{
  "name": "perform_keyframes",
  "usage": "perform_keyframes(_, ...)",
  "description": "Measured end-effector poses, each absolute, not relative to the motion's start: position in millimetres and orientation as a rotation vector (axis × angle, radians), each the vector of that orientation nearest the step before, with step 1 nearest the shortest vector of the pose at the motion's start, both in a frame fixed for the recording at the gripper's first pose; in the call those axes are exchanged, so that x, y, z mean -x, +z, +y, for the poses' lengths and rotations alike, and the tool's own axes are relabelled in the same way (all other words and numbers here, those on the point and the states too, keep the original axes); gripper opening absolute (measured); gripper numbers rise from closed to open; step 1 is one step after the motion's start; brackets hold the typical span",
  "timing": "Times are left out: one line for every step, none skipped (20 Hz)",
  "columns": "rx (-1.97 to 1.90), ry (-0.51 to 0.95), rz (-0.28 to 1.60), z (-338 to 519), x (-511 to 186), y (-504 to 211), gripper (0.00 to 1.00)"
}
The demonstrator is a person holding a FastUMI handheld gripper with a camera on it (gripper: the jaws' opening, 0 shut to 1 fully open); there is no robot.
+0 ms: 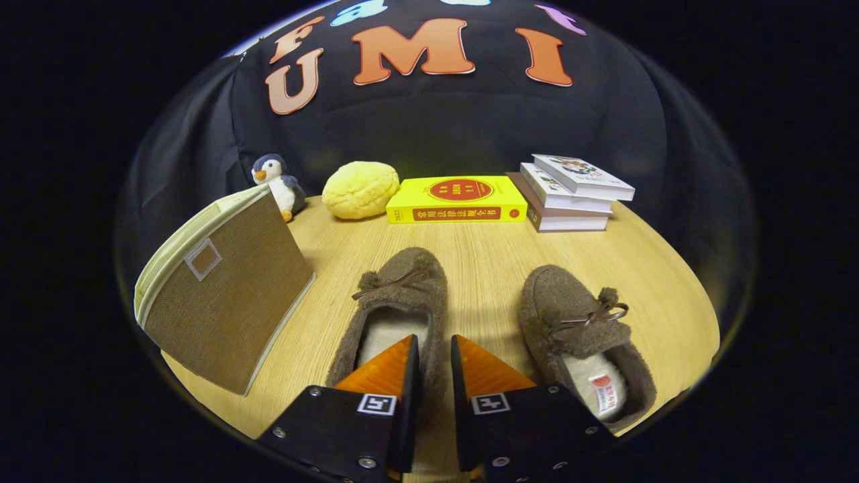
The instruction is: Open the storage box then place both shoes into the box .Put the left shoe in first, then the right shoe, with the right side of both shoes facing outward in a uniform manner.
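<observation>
Two brown fuzzy slippers with small bows lie on the wooden table (pixel 483 245), toes pointing away from me. My gripper (pixel 435 345) is at the slipper (pixel 402 282) nearer the box. One finger is inside its cream-lined opening and the other outside its right wall, and both press on that wall. The other slipper (pixel 570 315) lies to the right, angled, apart from the fingers. A brown fabric storage box (pixel 225 295) with a cream-edged lid stands left of the slippers, and its lid looks down.
Along the back of the table stand a toy penguin (pixel 275 178), a yellow bun-shaped cushion (pixel 360 190), a yellow book (pixel 456 199) and a stack of books (pixel 570 194). Bare wood lies between the slippers and the books.
</observation>
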State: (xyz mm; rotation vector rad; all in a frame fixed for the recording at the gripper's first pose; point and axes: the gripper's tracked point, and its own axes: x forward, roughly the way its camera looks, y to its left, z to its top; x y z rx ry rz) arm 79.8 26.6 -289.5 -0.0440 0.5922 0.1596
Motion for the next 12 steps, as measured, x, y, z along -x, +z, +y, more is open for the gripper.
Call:
perform_keyframes(0.049,0.140,0.599,20.4,-78.9,-290.5,0.14)
perform_keyframes(0.045,0.147,0.605,21.9,-77.2,-290.7,0.07)
perform_keyframes(0.048,0.144,0.606,22.6,-76.1,-289.0,0.02)
perform_keyframes(0.057,0.144,0.611,21.6,-74.3,-288.8,0.01)
perform_keyframes(0.057,0.139,0.616,20.8,-70.8,-287.2,0.01)
perform_keyframes(0.050,0.134,0.617,20.2,-68.6,-283.1,0.01)
perform_keyframes(0.041,0.129,0.609,19.8,-66.6,-277.1,0.01)
perform_keyframes(0.040,0.122,0.607,18.4,-65.3,-270.7,0.01)
perform_keyframes(0.040,0.115,0.604,18.0,-63.0,-265.4,0.01)
perform_keyframes(0.043,0.109,0.599,17.1,-60.9,-258.6,0.00)
perform_keyframes(0.045,0.105,0.594,17.9,-59.4,-252.0,0.00)
perform_keyframes(0.051,0.103,0.586,18.8,-58.4,-246.4,0.00)
